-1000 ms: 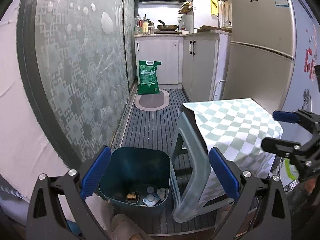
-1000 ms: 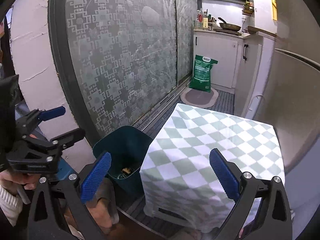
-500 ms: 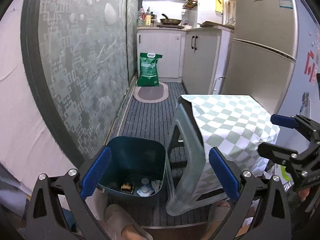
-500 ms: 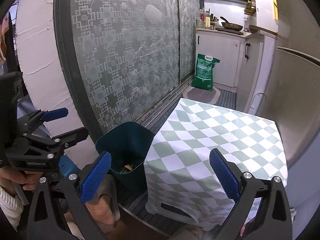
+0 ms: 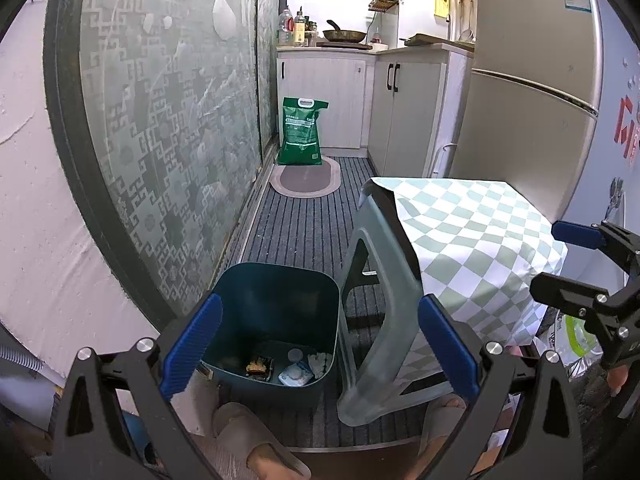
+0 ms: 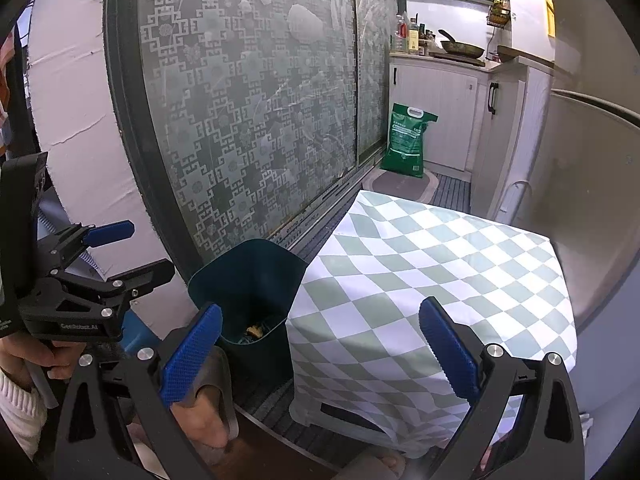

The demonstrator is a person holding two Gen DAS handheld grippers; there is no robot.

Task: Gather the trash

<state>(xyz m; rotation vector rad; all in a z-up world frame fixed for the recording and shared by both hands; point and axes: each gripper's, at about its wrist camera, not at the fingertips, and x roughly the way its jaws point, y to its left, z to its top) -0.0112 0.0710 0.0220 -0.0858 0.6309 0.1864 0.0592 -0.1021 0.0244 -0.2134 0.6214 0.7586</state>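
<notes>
Smooth dark teal plastic bin (image 5: 276, 300), translucent grey plastic stool (image 5: 384, 292) under soft matt checked cloth (image 6: 432, 272), ribbed woven floor mat (image 5: 308, 228), patterned frosted glass door (image 6: 248, 112), brushed metal fridge (image 5: 532, 80), glossy green sack (image 5: 302, 132), textured blue claw pads (image 5: 192, 344)

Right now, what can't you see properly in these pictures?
- Bin, right wrist view: its wall and the checkered cloth hide most of the trash.
- Stool, left wrist view: the cloth covers its seat.
- Green bag: writing too small.
- Bottles: too small to identify.
</notes>
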